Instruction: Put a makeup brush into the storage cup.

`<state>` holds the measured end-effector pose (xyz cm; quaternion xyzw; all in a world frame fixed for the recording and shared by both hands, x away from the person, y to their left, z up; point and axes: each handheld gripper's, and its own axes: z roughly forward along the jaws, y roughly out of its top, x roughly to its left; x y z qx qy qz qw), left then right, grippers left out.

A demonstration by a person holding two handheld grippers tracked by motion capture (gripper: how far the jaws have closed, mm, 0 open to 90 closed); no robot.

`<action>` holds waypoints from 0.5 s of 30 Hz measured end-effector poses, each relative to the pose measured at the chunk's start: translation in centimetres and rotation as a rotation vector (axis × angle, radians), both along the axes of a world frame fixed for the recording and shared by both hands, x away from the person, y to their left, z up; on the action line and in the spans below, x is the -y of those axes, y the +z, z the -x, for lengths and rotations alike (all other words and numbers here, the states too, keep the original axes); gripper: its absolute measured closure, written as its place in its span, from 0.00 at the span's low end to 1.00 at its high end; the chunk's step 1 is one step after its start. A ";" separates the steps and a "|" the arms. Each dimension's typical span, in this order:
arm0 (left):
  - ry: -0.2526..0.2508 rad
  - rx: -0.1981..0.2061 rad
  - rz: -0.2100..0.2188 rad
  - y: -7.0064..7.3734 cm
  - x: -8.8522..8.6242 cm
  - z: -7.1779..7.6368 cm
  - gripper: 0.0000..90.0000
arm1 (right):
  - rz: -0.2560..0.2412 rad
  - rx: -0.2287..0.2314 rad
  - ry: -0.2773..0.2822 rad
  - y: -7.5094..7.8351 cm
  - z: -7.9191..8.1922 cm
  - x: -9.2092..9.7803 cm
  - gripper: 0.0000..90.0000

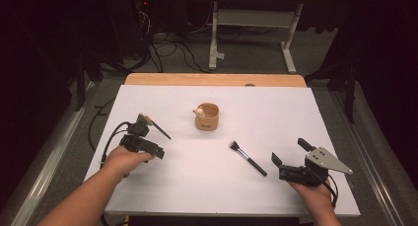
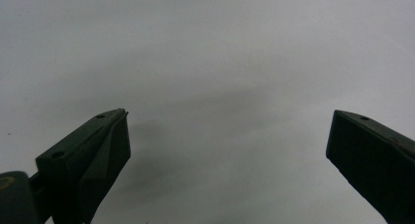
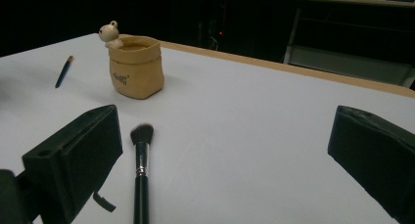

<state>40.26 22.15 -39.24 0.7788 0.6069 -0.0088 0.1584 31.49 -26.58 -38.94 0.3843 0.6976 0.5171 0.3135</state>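
Note:
A tan pouch-shaped holder (image 1: 207, 117) (image 3: 136, 67) with a small animal figure (image 3: 110, 34) on its rim stands upright at the middle of the white mat (image 1: 217, 186). A black makeup brush (image 1: 248, 158) (image 3: 141, 175) lies flat to its right, bristles toward the holder. A thin dark pencil-like brush (image 1: 159, 129) (image 3: 64, 71) lies at the left. My right gripper (image 1: 291, 152) (image 3: 225, 131) is open, low behind the makeup brush, whose handle runs beside the left jaw. My left gripper (image 1: 148, 137) (image 2: 230, 116) is open over bare mat, close to the thin brush.
The mat covers a wooden table (image 1: 212, 79) whose far edge shows as a tan strip. Beyond it are cables on the floor (image 1: 167, 48) and a white desk frame (image 1: 251, 33). Dark curtains close off both sides.

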 end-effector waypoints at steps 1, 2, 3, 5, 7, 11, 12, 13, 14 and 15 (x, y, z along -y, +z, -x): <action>0.001 0.000 -0.004 0.1 0.1 -0.2 0.04 | -0.001 -0.002 -0.001 0.0 0.0 0.0 0.01; 0.008 -0.006 -0.002 0.2 0.2 -0.5 0.04 | -0.001 -0.005 -0.002 -0.1 0.0 0.0 0.01; 0.008 -0.007 -0.007 0.2 0.3 -0.7 0.05 | 0.003 -0.002 0.000 -0.1 -0.1 0.0 0.01; 0.010 -0.003 -0.015 0.4 0.6 -1.2 0.05 | 0.005 0.003 0.002 -0.1 -0.1 0.0 0.01; 0.014 0.002 -0.013 0.6 0.8 -1.6 0.06 | 0.004 0.002 0.002 -0.1 -0.1 0.0 0.01; 0.010 0.004 -0.026 0.9 1.3 -2.5 0.07 | 0.000 -0.004 0.001 -0.1 -0.1 0.0 0.01; 0.014 0.004 -0.027 1.0 1.4 -2.7 0.08 | 0.000 -0.002 0.004 -0.1 -0.1 0.0 0.01; 0.018 0.006 -0.025 1.1 1.5 -3.0 0.08 | -0.001 -0.004 0.004 -0.1 -0.1 0.0 0.01; 0.022 0.009 -0.030 1.2 1.5 -3.3 0.09 | -0.004 -0.007 0.003 -0.1 -0.1 0.0 0.01; 0.021 0.009 -0.029 1.2 1.6 -3.5 0.10 | -0.003 -0.006 0.002 -0.1 -0.1 0.0 0.01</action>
